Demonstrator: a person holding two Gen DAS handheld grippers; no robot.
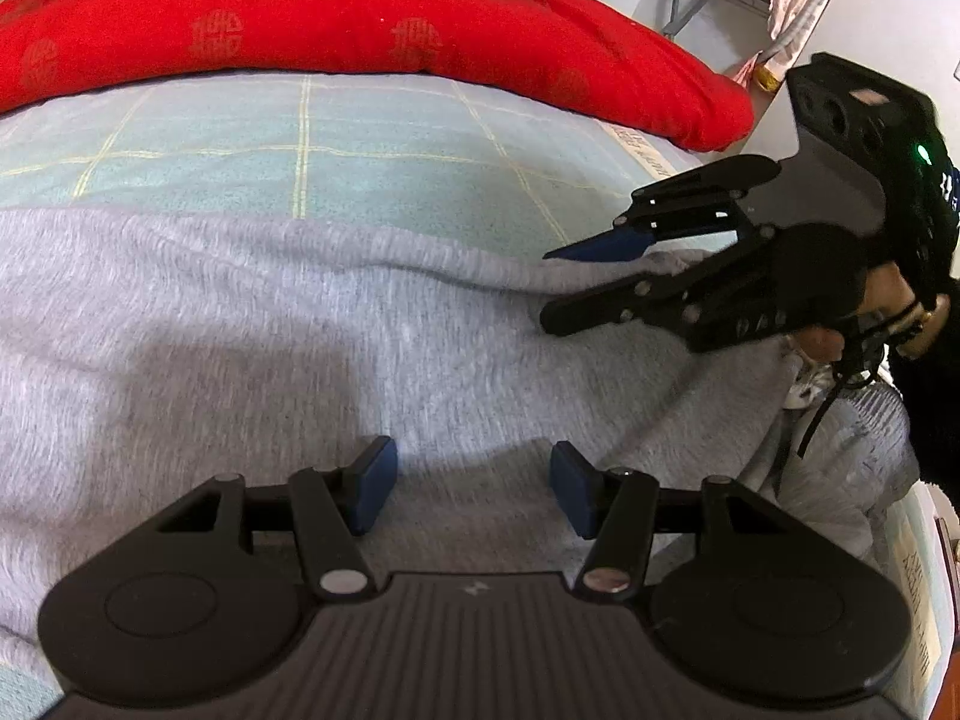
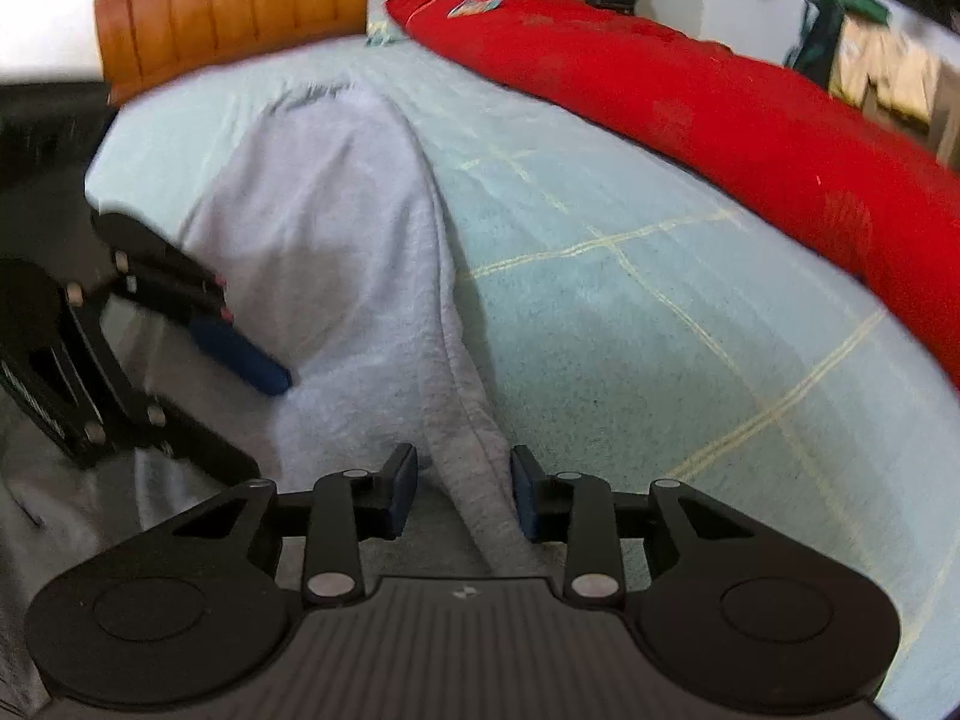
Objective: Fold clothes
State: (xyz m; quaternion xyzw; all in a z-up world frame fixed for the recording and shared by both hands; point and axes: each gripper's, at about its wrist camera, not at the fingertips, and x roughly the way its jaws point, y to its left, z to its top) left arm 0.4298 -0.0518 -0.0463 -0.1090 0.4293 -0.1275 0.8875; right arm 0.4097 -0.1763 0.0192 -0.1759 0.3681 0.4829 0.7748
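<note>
Garment: a grey knit (image 1: pixel 252 324) spread over the near part of the bed (image 1: pixel 372 138), its long edge running toward the headboard (image 2: pixel 228 6) in the right wrist view.
Bed: pale blue checked sheet, with a red quilt (image 1: pixel 360 30) bunched along the far side.
Left gripper (image 1: pixel 474 489): jaws apart over the flat grey cloth, nothing pinched.
Right gripper (image 2: pixel 462 492): jaws apart, a narrow strip of the knit's hem lying between them; the pads do not seem to press it (blur makes this hard to be sure of).
Done: the knit looks laid out, perhaps already doubled along one edge.
Left: I judge most folds remain; no compact stack shows yet.
</note>
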